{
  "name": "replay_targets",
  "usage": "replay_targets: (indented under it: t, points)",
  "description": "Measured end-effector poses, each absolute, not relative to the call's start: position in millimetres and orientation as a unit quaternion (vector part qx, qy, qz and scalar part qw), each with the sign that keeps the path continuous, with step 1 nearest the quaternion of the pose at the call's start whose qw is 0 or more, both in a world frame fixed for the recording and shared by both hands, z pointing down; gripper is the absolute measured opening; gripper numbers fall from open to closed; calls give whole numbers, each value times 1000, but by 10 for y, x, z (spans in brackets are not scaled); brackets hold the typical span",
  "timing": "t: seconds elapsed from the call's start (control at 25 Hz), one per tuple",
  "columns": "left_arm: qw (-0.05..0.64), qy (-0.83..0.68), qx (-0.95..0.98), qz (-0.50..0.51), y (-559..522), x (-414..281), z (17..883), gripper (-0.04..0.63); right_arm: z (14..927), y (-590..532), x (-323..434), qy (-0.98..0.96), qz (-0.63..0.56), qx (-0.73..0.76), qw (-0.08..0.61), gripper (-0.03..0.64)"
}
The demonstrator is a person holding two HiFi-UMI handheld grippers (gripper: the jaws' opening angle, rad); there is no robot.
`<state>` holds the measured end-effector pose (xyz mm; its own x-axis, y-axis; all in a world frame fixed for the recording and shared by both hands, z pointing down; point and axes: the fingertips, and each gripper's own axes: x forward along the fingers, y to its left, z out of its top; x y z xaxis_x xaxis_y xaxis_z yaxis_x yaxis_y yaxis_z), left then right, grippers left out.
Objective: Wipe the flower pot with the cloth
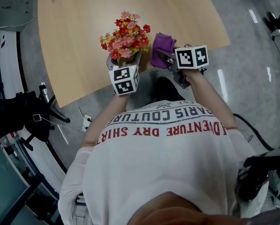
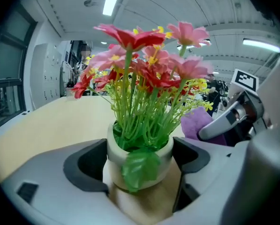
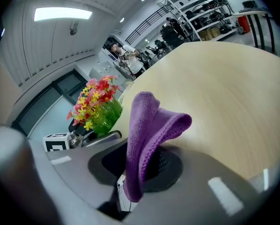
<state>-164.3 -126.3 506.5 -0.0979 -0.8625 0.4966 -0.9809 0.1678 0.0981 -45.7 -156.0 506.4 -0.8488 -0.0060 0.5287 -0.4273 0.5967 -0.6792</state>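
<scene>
Nearest the head camera was the person's white shirt [image 1: 168, 163], with both arms reaching forward to the near edge of the wooden surface [image 1: 79, 36].

The left gripper [image 1: 124, 62] was closed on the pot [image 2: 130, 161]. Its two jaws pressed the cream wall from either side, just under the rim, and the pot was upright. Whether the pot stood on the surface or was lifted a little could not be told.

The right gripper [image 1: 167, 56] pinched the purple cloth [image 3: 151, 121] by its lower part, and the free fold stood up above the jaws. The cloth hung just to the right of the pot, near it but apart. No view showed it touching the wall or the rim.

The task looked set up but not started: pot steadied, cloth in hand, no contact yet. By that reading all the wiping was left, and the cloth had first to be brought across to the wall.

The pot held a full bunch of flowers [image 2: 149, 64], red, pink and yellow on green stems. A single leaf [image 2: 140, 168] drooped over the front rim.
</scene>
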Motion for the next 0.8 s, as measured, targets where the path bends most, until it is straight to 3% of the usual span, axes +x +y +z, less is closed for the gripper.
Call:
replay_targets:
  t: [0.48,0.8]
  points:
    - [202,-551,786,197,-1079,-1480,5091,446,4783,-1331,-716,-863,457,46,210,60]
    - [193,-535,799,192,-1046,-1449,5066,446,4895,-1355,-845,-858,457,37,233,58]
